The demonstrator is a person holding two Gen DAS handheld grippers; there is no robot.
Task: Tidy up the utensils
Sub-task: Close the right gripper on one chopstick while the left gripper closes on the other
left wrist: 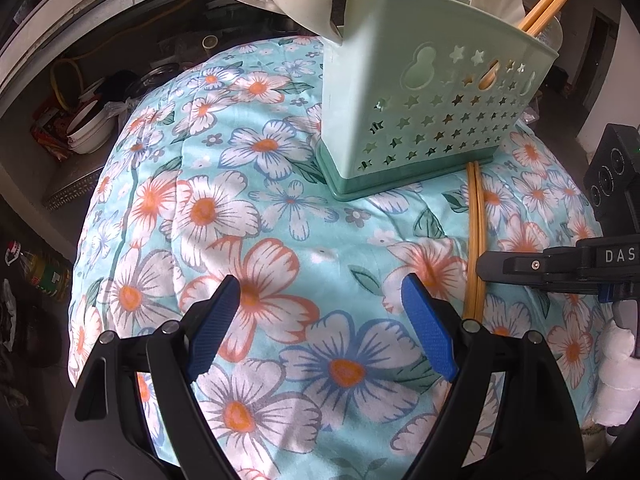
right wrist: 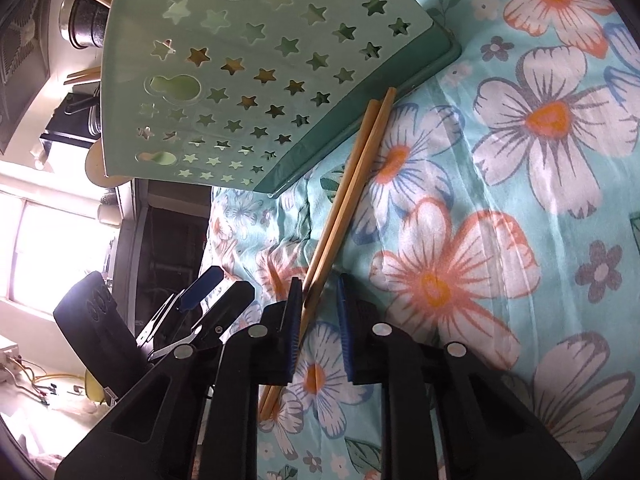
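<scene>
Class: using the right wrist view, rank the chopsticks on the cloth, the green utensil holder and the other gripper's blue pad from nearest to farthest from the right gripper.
1. Chopsticks on the cloth: running between the fingers of the right gripper.
2. Other gripper's blue pad: just to the left in the picture.
3. Green utensil holder: standing beyond, at the chopsticks' far tips.

Tabletop covered by a pale blue floral cloth [left wrist: 280, 208], orange and white blossoms, creased in places. Green utensil holder [left wrist: 432, 112] stands directly on the cloth. Pair of chopsticks [right wrist: 352, 184] lies flat beside the holder, one end touching its base.
</scene>
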